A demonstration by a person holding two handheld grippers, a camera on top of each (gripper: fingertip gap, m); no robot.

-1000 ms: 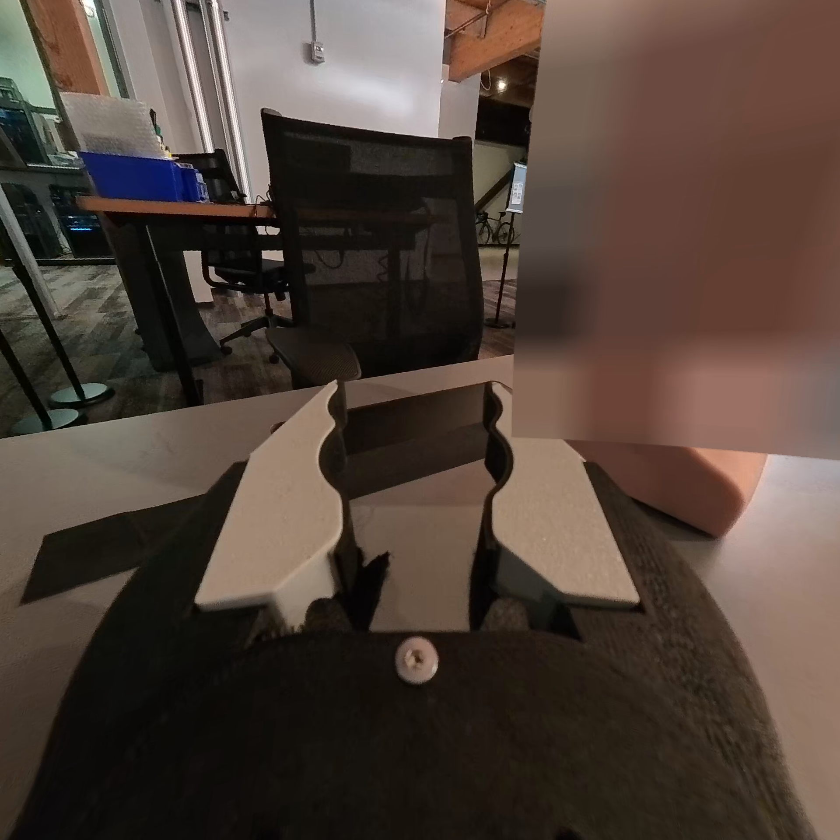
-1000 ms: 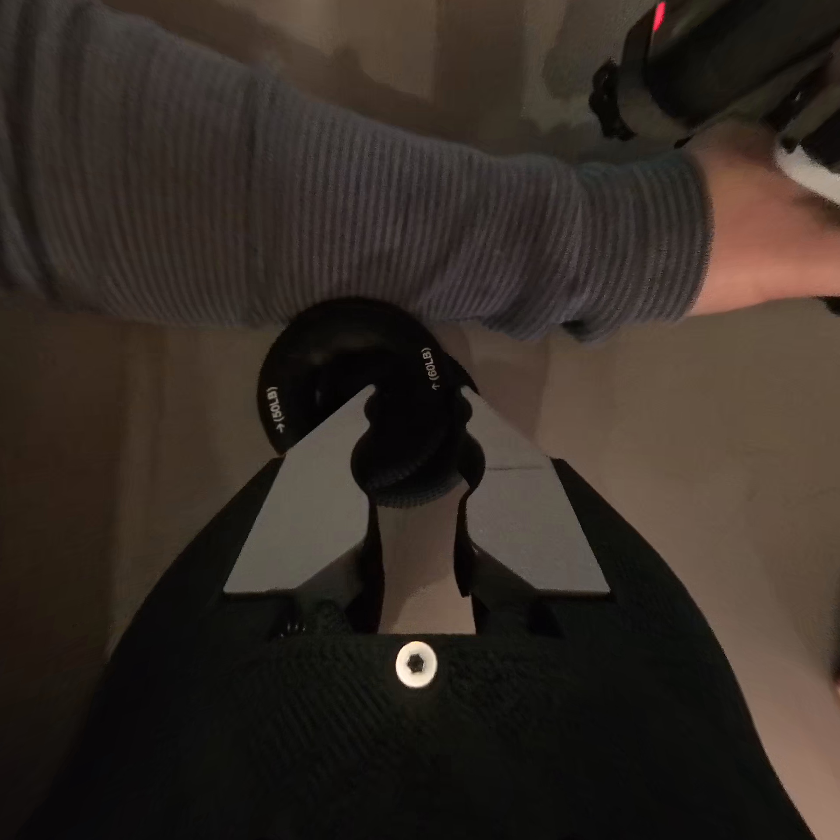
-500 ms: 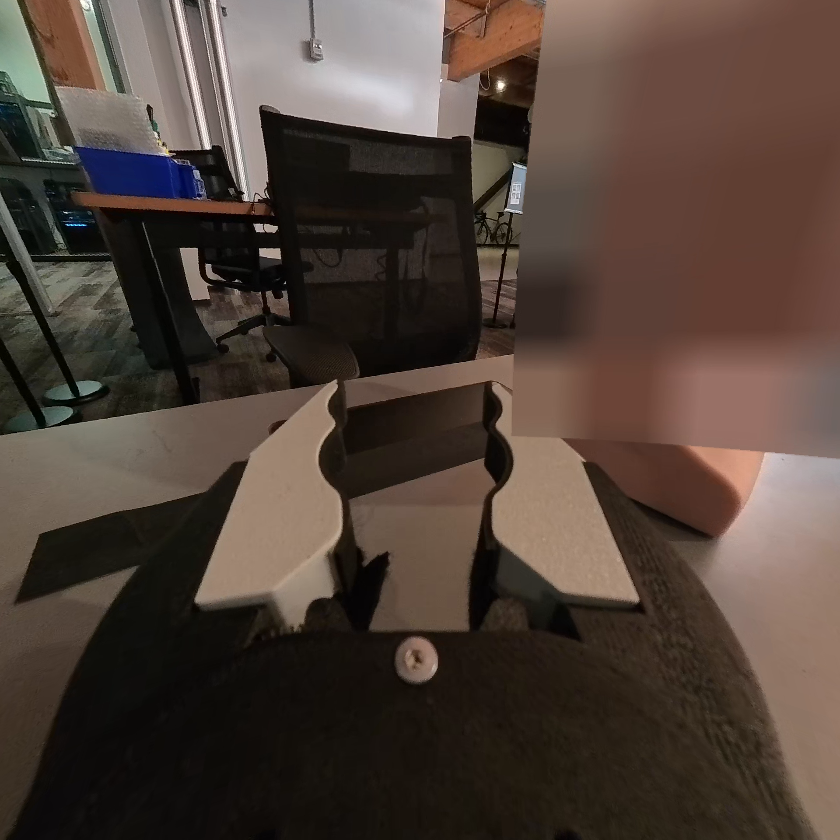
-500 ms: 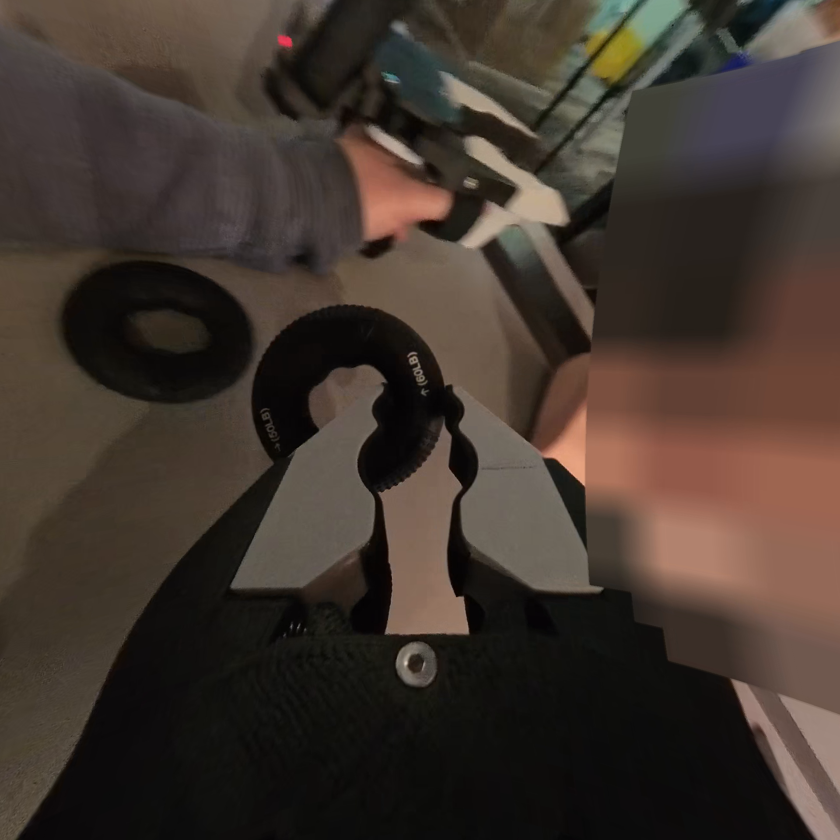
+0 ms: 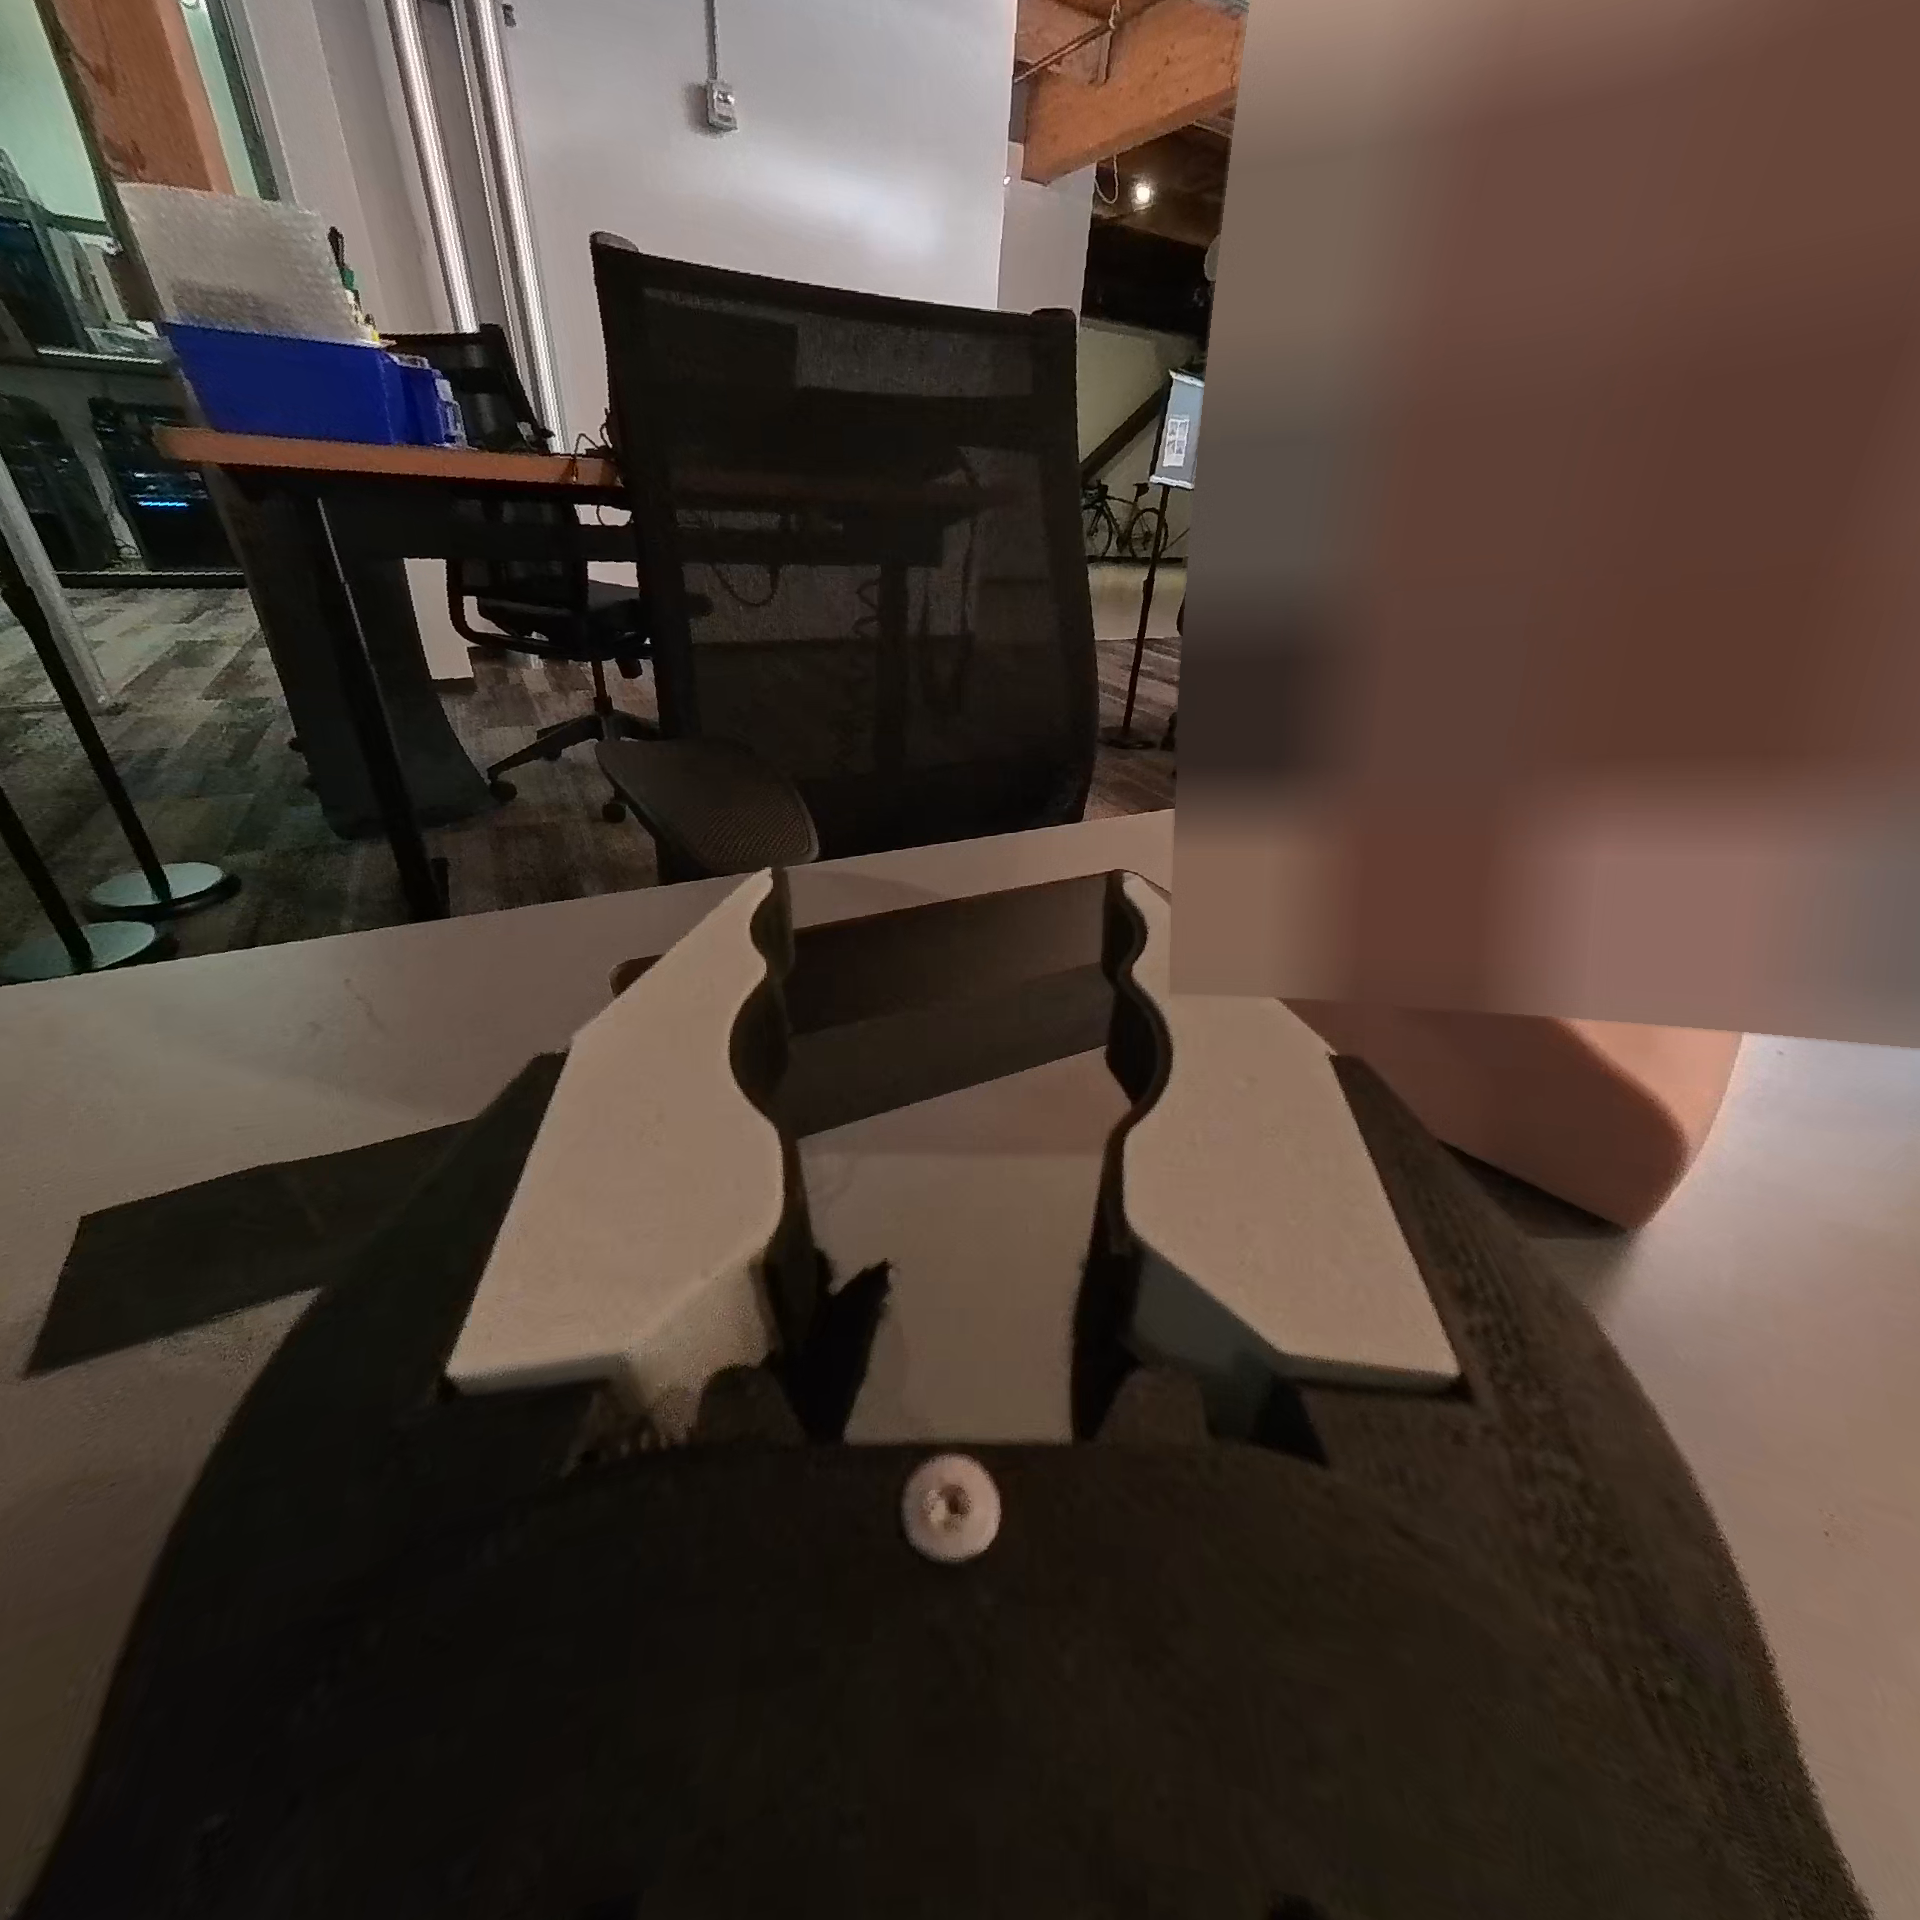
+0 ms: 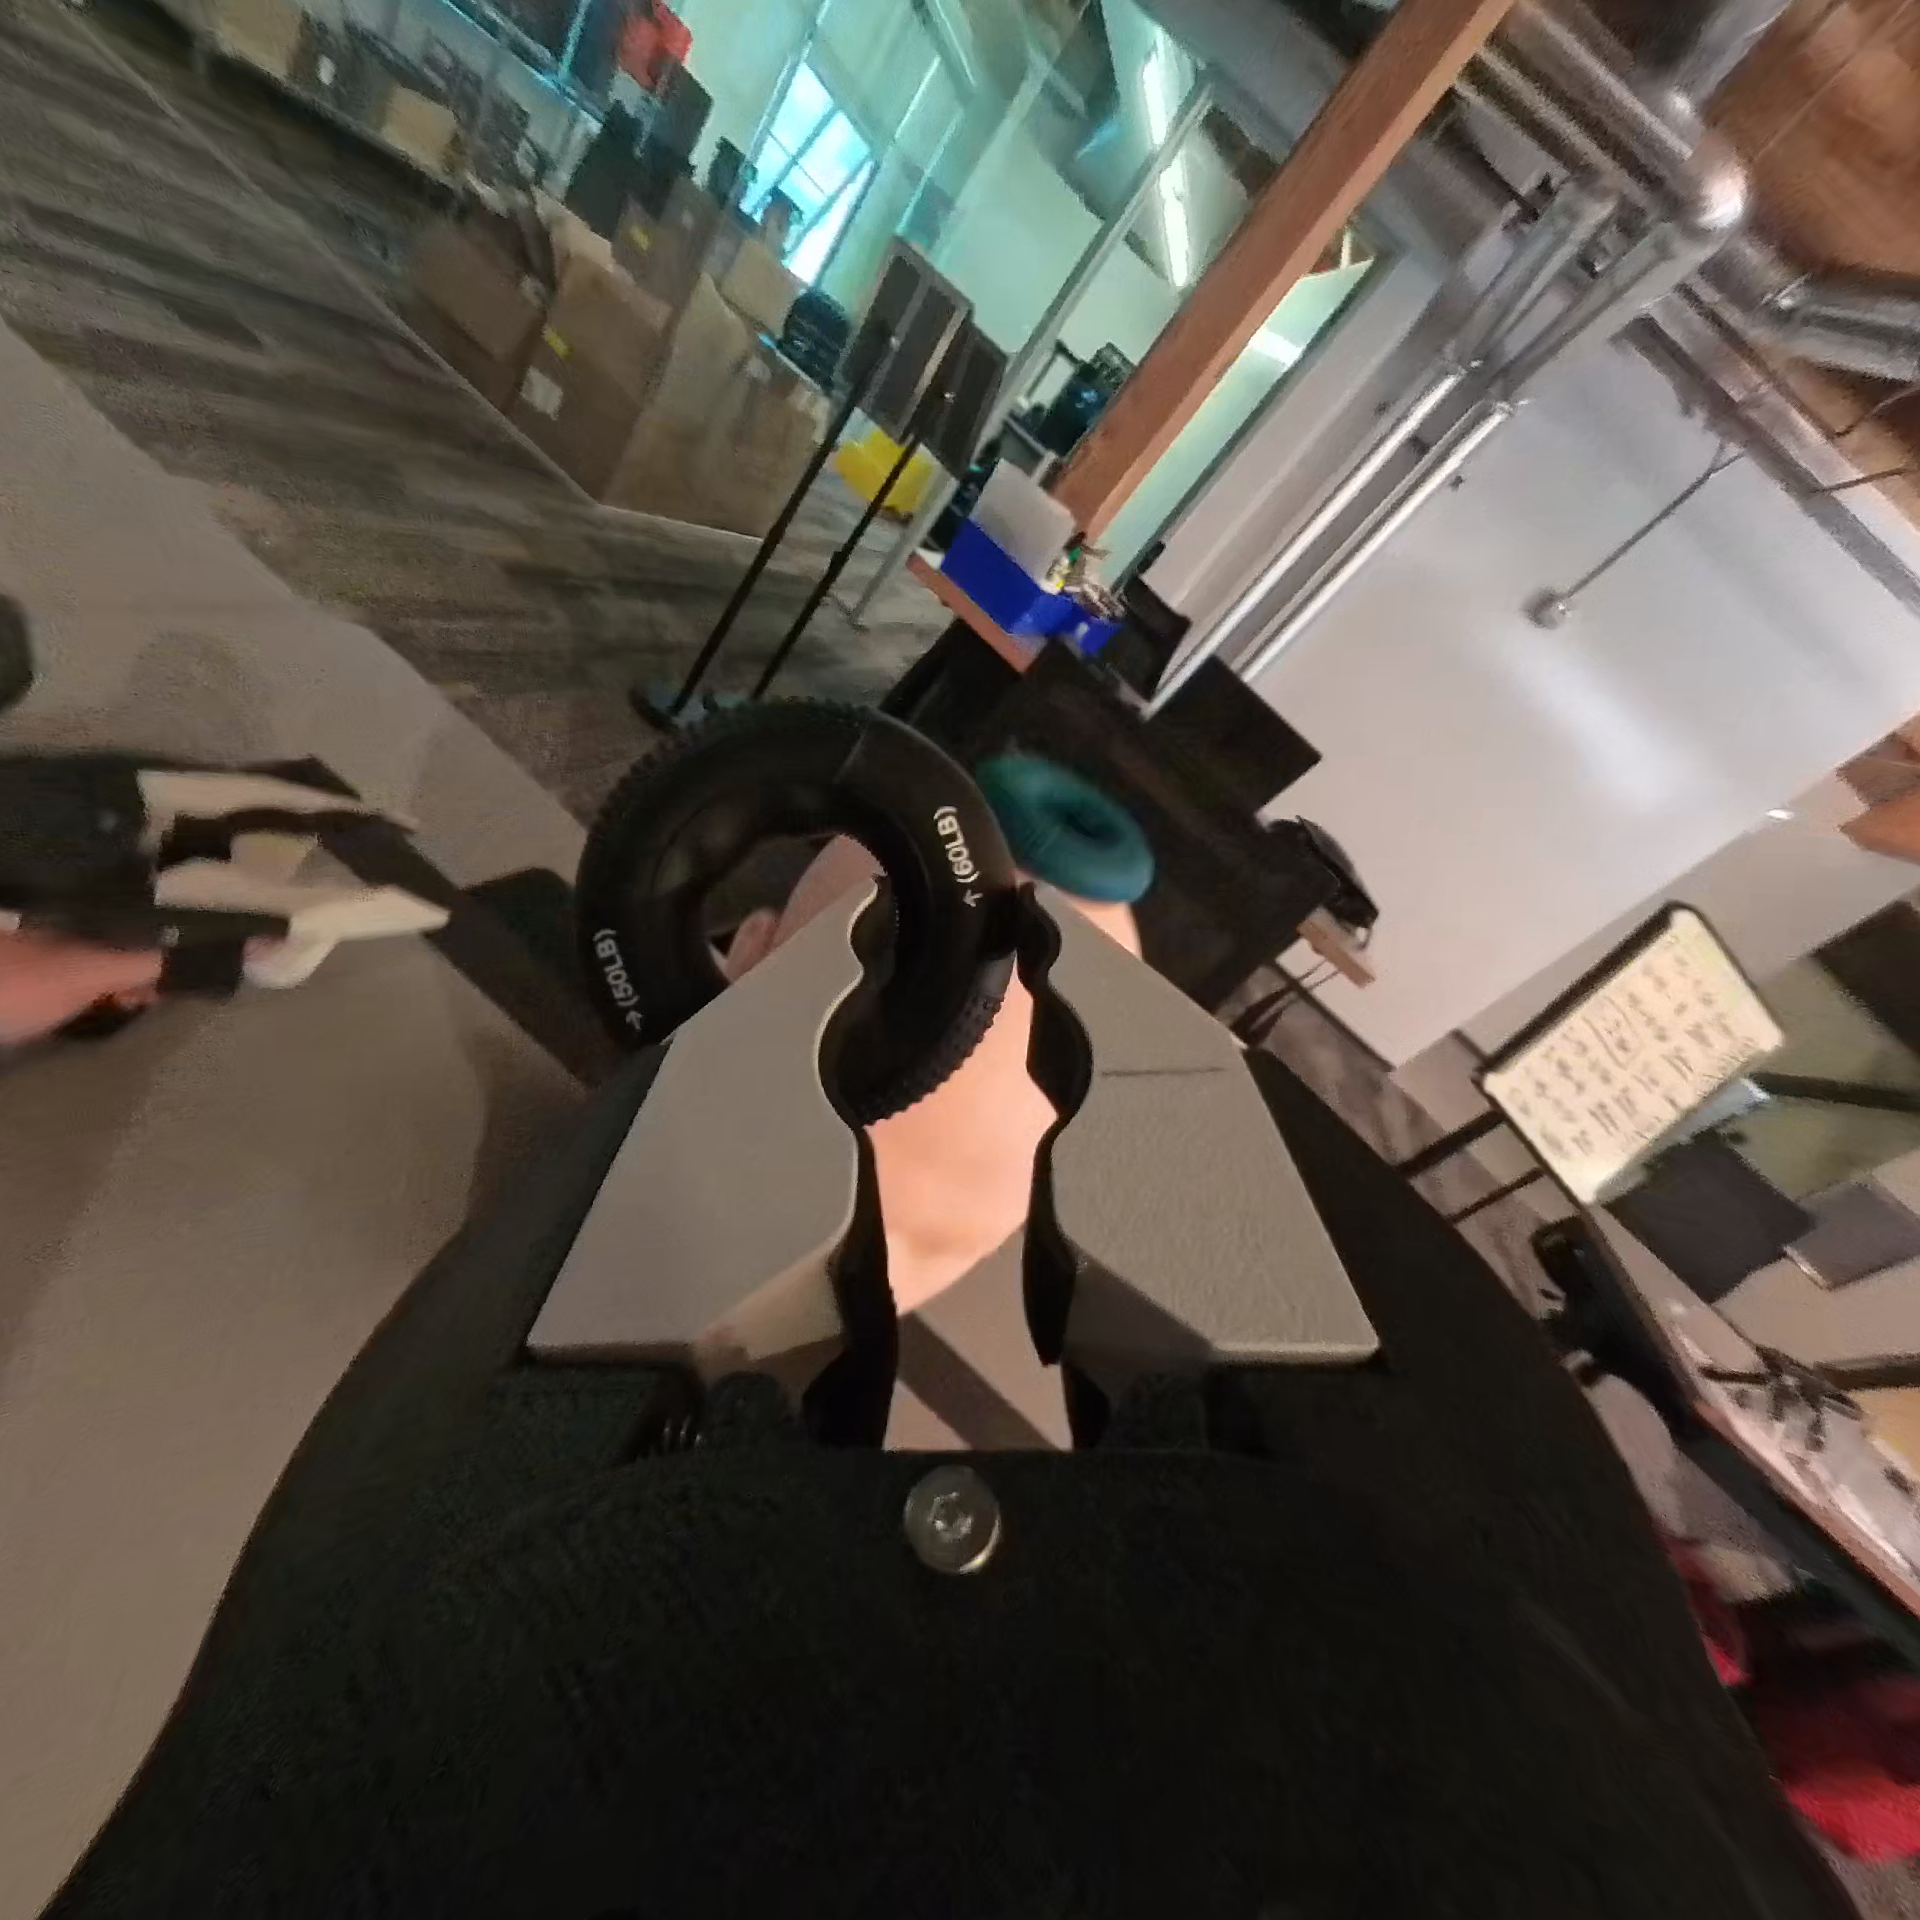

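Black rubber grip ring (image 6: pixel 790 894), pinched by its rim in my right gripper (image 6: pixel 951 925), hole exposed; left gripper (image 5: pixel 951 914) spread empty over grey table (image 5: pixel 260 1060)

A black mesh-backed office chair (image 5: pixel 862 561) stands just beyond the pale grey counter (image 5: pixel 260 1070), which carries strips of black tape (image 5: pixel 208 1278). Farther back, a blue plastic bin (image 5: pixel 301 395) sits on a wood-topped desk (image 5: pixel 395 473). Cardboard boxes (image 6: pixel 582 343) line the patterned carpet floor (image 6: pixel 343 343).

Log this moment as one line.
left gripper: open, empty, over grey table | right gripper: shut on black ridged rubber ring, lifted
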